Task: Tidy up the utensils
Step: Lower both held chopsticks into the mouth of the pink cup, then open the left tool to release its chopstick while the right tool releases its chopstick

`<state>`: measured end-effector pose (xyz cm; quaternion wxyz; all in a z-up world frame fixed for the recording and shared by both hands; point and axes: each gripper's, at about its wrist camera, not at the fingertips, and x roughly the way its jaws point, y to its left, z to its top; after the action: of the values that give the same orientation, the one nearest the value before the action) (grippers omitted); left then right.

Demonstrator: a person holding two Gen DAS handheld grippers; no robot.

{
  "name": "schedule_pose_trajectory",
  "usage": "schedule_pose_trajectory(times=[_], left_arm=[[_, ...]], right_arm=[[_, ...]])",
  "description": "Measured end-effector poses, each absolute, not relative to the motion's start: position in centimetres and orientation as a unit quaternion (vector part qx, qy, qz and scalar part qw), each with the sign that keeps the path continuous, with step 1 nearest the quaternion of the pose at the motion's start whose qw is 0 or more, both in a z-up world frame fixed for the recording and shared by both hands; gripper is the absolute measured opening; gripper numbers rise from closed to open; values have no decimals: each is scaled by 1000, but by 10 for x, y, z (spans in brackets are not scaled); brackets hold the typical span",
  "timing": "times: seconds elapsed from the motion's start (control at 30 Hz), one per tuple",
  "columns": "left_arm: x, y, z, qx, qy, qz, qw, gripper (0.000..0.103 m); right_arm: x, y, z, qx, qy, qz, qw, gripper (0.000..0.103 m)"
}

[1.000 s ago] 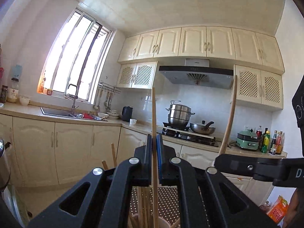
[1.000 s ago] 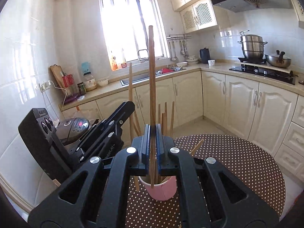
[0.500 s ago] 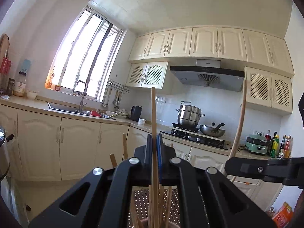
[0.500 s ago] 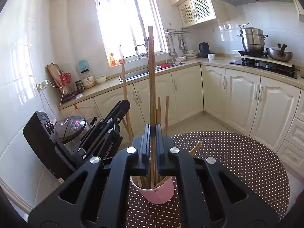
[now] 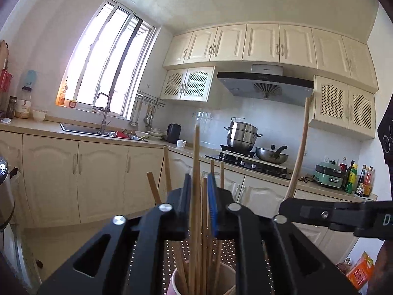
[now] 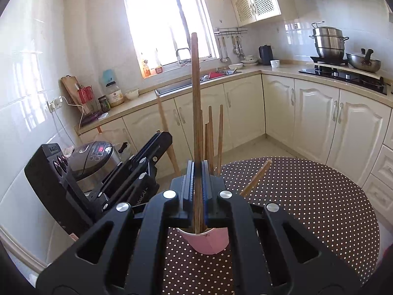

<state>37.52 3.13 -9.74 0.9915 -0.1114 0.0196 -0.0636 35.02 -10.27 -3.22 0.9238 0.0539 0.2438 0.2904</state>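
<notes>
room: kitchen, cream cabinets (image 6: 316, 113), window (image 6: 169, 22) over sink, pots on stove (image 5: 248, 157)
surface: round table (image 6: 307, 196), brown cloth with white dots
cup: pink cup (image 6: 208, 242) on table, holding several wooden chopsticks (image 6: 215, 135), upright or leaning
left gripper (image 5: 199, 196): jaws opening, light chopstick (image 5: 195, 172) standing between the pads, lower end in cup
right gripper (image 6: 197, 184): clamped on dark chopstick (image 6: 195, 98), upright, tip inside cup
relation: both grippers over cup, just beside each other
</notes>
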Motion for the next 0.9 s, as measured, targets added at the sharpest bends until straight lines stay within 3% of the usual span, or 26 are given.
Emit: schedule_pose_trajectory(times=[0.4, 0.9], left_arm=[[361, 35, -96, -80, 60, -29, 995, 39], [349, 48, -101, -58, 90, -9, 994, 50]], right_arm=[[349, -96, -39, 51, 255, 285, 922, 6], [350, -74, -59, 35, 273, 276, 921, 6]])
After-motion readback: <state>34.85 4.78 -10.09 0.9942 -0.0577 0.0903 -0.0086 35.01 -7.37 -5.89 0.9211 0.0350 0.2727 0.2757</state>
